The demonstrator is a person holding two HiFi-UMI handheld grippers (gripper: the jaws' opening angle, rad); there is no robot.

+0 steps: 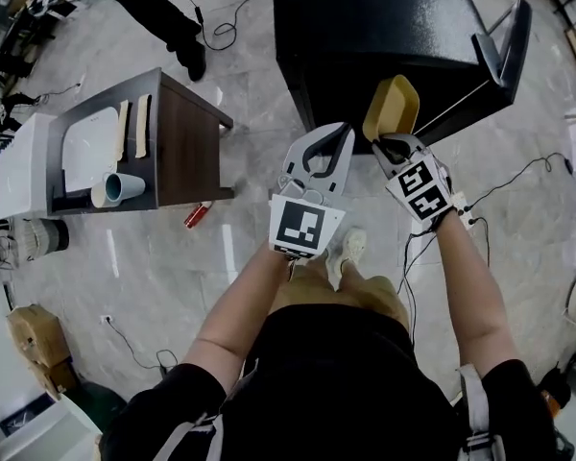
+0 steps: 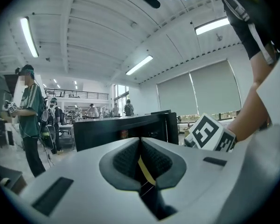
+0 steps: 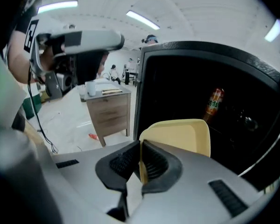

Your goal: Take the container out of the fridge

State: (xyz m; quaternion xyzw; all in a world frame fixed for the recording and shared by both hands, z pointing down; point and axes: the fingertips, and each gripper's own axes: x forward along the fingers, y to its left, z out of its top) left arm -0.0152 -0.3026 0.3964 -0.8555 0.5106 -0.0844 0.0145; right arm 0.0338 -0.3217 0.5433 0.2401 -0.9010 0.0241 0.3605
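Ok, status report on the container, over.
Right gripper shut on yellow container, at its rim. Container out, before open black fridge. Left gripper shut, empty. Bottle inside fridge.

Person wears black short-sleeved top [image 1: 336,382], tan trousers [image 1: 365,301], white shoe [image 1: 347,248]. 2 pale grey grippers, left gripper [image 1: 334,134] and right gripper [image 1: 392,144], dark ribbed pads [image 2: 125,160], each with 1 black-and-white marker cube [image 1: 305,227].

Your container [image 3: 186,136] looks like smooth matt plastic, and the fridge [image 1: 384,27] has a faintly glossy skin. The floor [image 1: 173,257] under you is polished stone (marbled, shiny), the side table [image 1: 187,147] matt wood-grain.
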